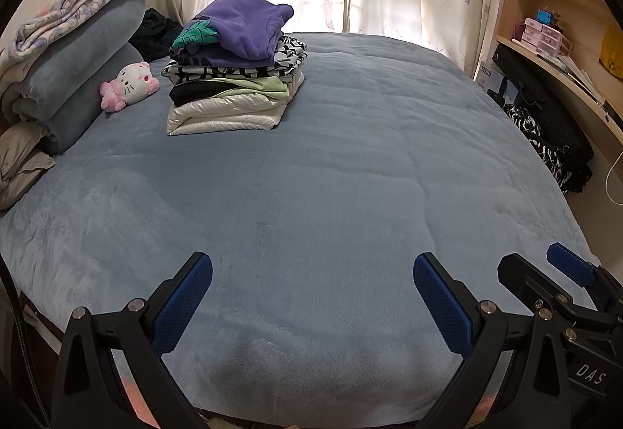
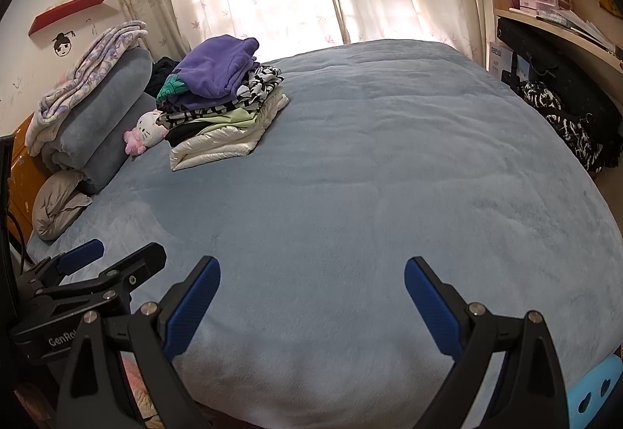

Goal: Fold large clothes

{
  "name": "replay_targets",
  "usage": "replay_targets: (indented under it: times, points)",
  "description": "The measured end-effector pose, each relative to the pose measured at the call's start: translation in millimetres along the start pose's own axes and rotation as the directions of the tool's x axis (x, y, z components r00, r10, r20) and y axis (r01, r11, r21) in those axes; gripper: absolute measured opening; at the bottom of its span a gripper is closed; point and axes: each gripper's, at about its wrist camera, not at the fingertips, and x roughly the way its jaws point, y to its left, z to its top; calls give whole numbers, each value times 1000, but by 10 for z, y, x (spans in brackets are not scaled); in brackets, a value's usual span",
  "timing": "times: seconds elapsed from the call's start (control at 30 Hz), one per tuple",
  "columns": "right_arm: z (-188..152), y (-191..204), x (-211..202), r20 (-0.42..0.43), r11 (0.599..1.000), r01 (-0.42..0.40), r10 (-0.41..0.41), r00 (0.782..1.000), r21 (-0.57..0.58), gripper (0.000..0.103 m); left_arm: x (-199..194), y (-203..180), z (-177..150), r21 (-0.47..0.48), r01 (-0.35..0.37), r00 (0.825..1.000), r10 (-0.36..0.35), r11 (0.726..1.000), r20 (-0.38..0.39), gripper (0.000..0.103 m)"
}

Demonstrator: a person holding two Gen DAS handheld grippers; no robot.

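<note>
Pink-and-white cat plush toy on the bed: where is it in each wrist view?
Left wrist: pink-and-white cat plush toy at left, above mid-height, left of the stack of folded clothes.
Right wrist: plush at left, near mid-height, touching the stack's left edge.
Shared landmark: purple fleece garment topping the stack.

A bed (image 1: 350, 164) under a blue-grey plush cover carried a few things along its left and far-left side.

A stack of folded clothes (image 1: 233, 70) sat near the far-left corner, a purple garment (image 1: 241, 27) topmost and a white padded one (image 1: 222, 117) at the bottom. Just left of the stack lay a white-and-pink plush cat (image 1: 130, 86), against rolled grey-blue bedding (image 1: 85, 66) at the left edge. A beige pillow (image 1: 19, 164) lay nearer along that edge. The rest of the cover lay bare.
</note>
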Motion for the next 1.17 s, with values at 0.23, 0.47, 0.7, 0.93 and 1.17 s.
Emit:
replay_targets:
  times: [0.23,0.47,0.7,0.93,1.17]
  points:
    - [-7,-3,14,-4,1000,2,-2,1000,4,96,-12,-25,-33,1,-5,1000,5,1000,-5,102]
    - [-38,20,47,-11,1000,8,-8,1000,15,96,10,-18,-53,4,-6,1000,6,1000,-14,102]
    - [-53,41,49,-14,1000,12,-11,1000,18,96,28,-12,-43,8,-7,1000,7,1000,-16,102]
    - [-56,43,47,-13,1000,12,-12,1000,15,96,32,-11,-36,8,-5,1000,5,1000,-16,102]
    - [-57,46,48,-15,1000,13,-12,1000,16,96,36,4,-56,8,-4,1000,4,1000,-24,102]
